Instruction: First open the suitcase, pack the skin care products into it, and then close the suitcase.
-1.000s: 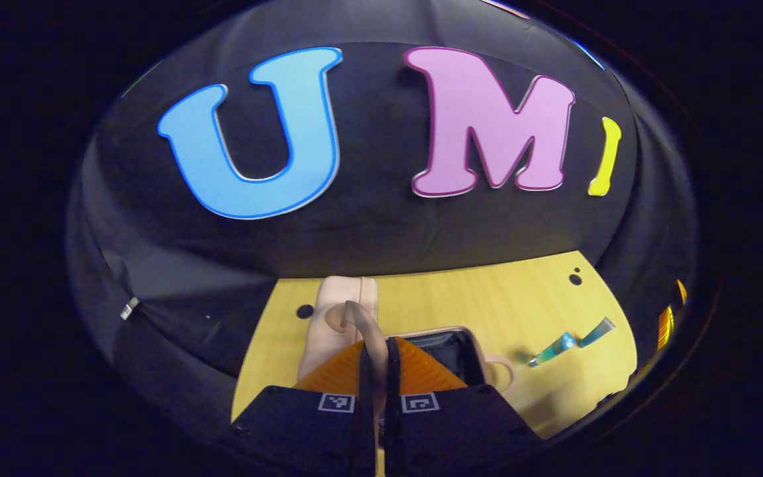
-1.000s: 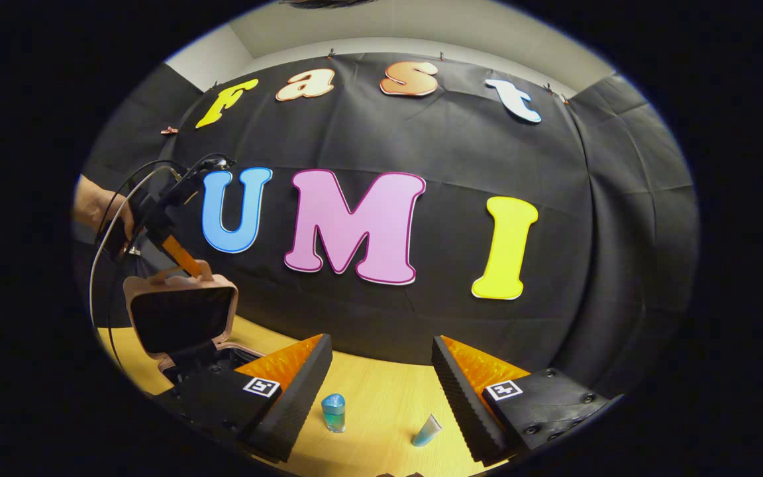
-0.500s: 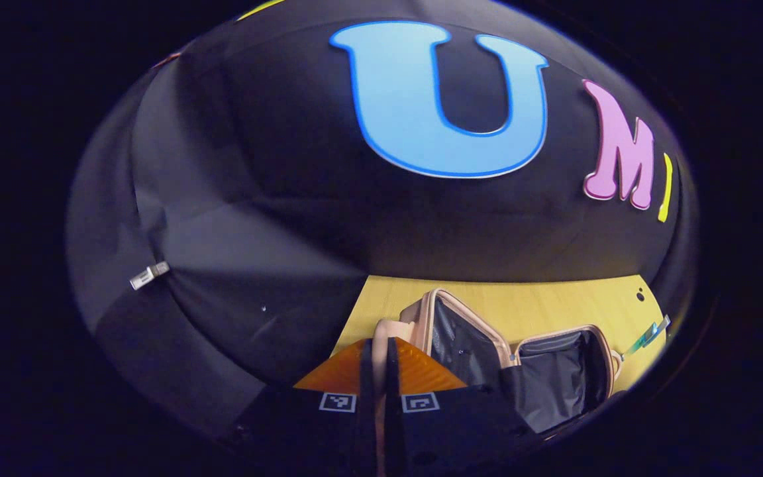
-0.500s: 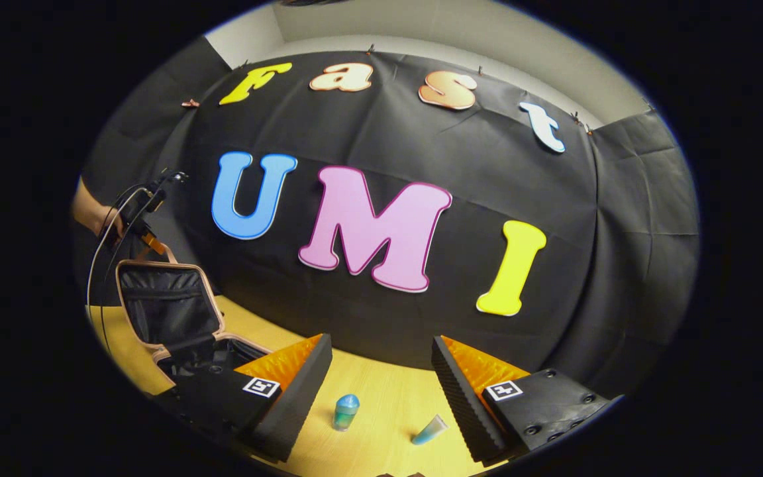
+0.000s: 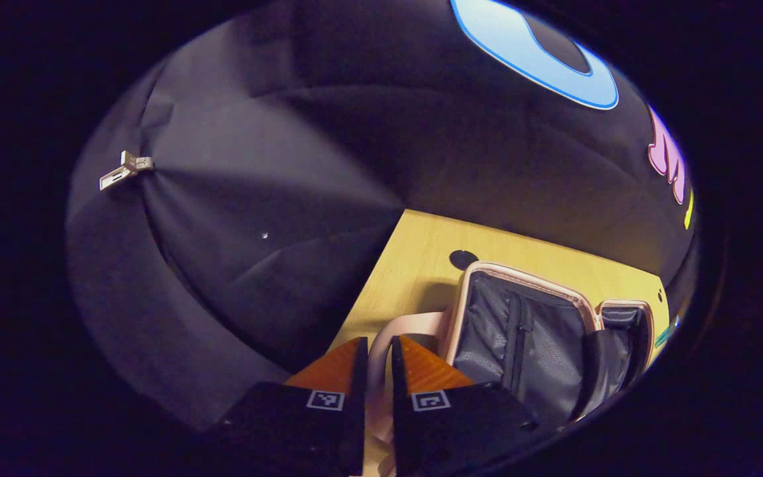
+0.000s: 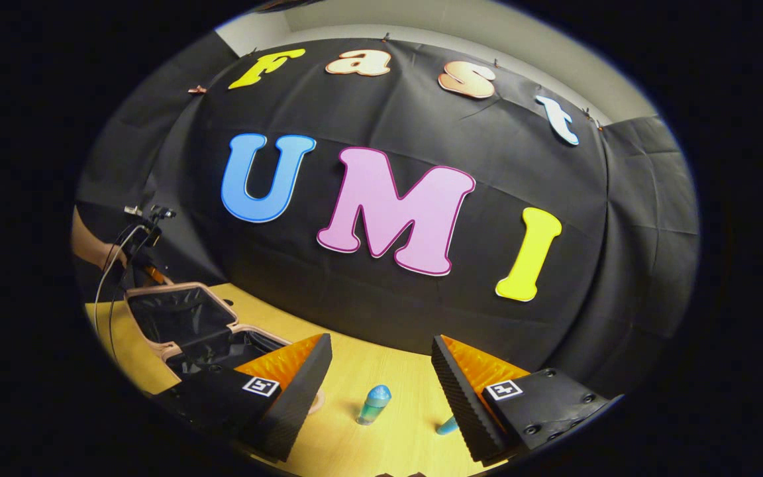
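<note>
Between the left tongs (image 5: 375,371), nearly pressed together, a pale pink handle (image 5: 388,331) of the suitcase (image 5: 520,331), pinched from both sides. Beyond them, suitcase lying open on the yellow tabletop (image 5: 421,245), lid half spread out flat with its dark lining and a zipped pocket facing up, base half just to its right. Past the lid's far corner, a small dark hole (image 5: 463,258) in the tabletop.

In the right gripper view, right tongs (image 6: 381,371) spread wide and holding nothing, hovering over the tabletop (image 6: 355,371). Between the fingers, a small blue-capped bottle (image 6: 373,404) standing on the wood, apart from both. Just beside the right-hand finger, a teal tube (image 6: 448,425), partly hidden by it; touching or not, cannot tell. Off to the left, the open suitcase (image 6: 183,318) with its pink rim, lid tilted low. At its far edge, the left tongs (image 6: 150,271), with a person's hand (image 6: 87,242) and trailing cables behind.
</note>
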### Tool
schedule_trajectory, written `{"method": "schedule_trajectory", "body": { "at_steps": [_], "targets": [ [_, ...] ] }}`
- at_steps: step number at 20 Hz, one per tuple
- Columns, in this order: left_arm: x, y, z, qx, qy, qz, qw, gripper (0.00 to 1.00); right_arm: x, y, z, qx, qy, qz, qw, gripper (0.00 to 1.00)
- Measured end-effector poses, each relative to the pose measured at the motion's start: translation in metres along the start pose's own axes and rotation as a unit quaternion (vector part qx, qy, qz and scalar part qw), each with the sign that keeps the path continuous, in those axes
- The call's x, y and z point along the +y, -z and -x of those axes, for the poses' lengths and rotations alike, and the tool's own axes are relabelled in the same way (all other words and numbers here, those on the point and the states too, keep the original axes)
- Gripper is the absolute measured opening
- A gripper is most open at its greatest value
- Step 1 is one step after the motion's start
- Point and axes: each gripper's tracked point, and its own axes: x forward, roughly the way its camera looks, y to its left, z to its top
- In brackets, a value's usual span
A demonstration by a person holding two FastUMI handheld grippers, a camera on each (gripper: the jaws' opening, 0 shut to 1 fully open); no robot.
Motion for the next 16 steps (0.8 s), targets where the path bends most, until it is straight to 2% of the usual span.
{"method": "schedule_trajectory", "body": {
  "at_steps": [1,3,4,5,6,7,9,13,14,16],
  "targets": [
    [0.006,-0.007,0.008,-0.012,-0.008,-0.003,1.000,0.33,-0.002,-0.001,-0.001,-0.002,0.002,0.001,1.000,0.96],
    [0.011,-0.033,0.034,-0.052,-0.013,-0.008,0.999,0.46,-0.008,-0.002,-0.002,-0.002,0.007,-0.001,1.000,0.96],
    [0.001,-0.048,0.055,-0.082,-0.007,-0.005,0.997,0.63,-0.013,0.000,-0.003,0.002,0.009,-0.007,1.000,0.96],
    [-0.010,-0.064,0.077,-0.117,-0.002,-0.001,0.993,0.73,-0.018,0.000,-0.003,0.005,0.012,-0.015,1.000,0.96],
    [-0.025,-0.083,0.109,-0.156,0.009,-0.001,0.988,0.96,-0.024,0.000,-0.005,0.006,0.018,-0.021,1.000,0.96],
    [-0.043,-0.103,0.136,-0.197,0.015,-0.004,0.980,0.99,-0.032,-0.001,-0.006,0.006,0.025,-0.026,0.999,0.96],
    [-0.076,-0.133,0.195,-0.268,0.024,-0.011,0.963,0.98,-0.046,-0.005,-0.009,0.004,0.035,-0.032,0.999,0.96],
    [-0.153,-0.149,0.290,-0.353,0.041,-0.028,0.934,0.98,-0.072,-0.015,-0.008,-0.005,0.049,-0.040,0.998,0.96],
    [-0.179,-0.145,0.305,-0.358,0.060,-0.028,0.931,0.98,-0.078,-0.018,-0.006,-0.010,0.051,-0.043,0.998,0.96],
    [-0.228,-0.120,0.327,-0.337,0.085,-0.028,0.937,0.98,-0.089,-0.022,-0.004,-0.014,0.055,-0.047,0.997,0.96]
  ]
}}
